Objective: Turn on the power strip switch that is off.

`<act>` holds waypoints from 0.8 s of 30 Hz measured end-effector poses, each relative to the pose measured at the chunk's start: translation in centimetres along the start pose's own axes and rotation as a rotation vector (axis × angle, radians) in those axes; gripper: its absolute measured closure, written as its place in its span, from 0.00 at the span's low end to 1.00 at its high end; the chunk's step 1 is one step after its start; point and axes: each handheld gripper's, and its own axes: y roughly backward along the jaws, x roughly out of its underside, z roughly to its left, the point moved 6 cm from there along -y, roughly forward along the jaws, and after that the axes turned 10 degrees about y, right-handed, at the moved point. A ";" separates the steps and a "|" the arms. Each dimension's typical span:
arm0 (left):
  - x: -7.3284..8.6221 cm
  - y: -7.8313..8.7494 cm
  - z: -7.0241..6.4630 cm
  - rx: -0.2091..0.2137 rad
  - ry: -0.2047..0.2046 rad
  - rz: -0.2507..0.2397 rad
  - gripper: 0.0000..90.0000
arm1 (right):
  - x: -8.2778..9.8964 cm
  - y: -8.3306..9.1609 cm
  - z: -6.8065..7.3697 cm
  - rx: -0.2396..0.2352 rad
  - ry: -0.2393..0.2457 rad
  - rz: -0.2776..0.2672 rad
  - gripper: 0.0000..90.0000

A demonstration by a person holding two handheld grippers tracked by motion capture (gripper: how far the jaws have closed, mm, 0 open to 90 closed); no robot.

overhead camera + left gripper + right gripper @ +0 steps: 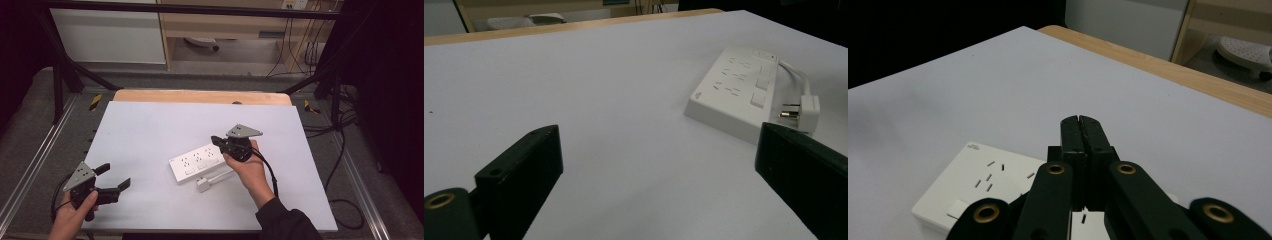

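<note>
The right tongs are closed, empty, right over the power strip. The left tongs are open, far off.

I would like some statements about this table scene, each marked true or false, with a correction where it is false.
1. The right gripper has its jaws closed together with nothing between them. True.
2. The left gripper is closed on the white plug. False: its jaws stand wide apart over bare table, holding nothing.
3. The white rectangular plastic power strip lies flat on the white table top. True.
4. The white plug is pushed into one of the strip's sockets. False: it lies on the table beside the strip, its pins showing in the left gripper view.
5. The right gripper hangs above the power strip. True.
</note>
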 end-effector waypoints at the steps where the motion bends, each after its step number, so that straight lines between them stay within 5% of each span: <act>1: 0.0 0.0 0.0 0.000 0.000 0.000 0.06 | 0.1 -0.1 0.0 0.000 -0.001 -0.001 1.00; 24: 0.0 0.0 0.0 -0.002 -0.005 0.002 0.06 | 2.3 -0.8 0.5 -0.007 -0.043 0.019 1.00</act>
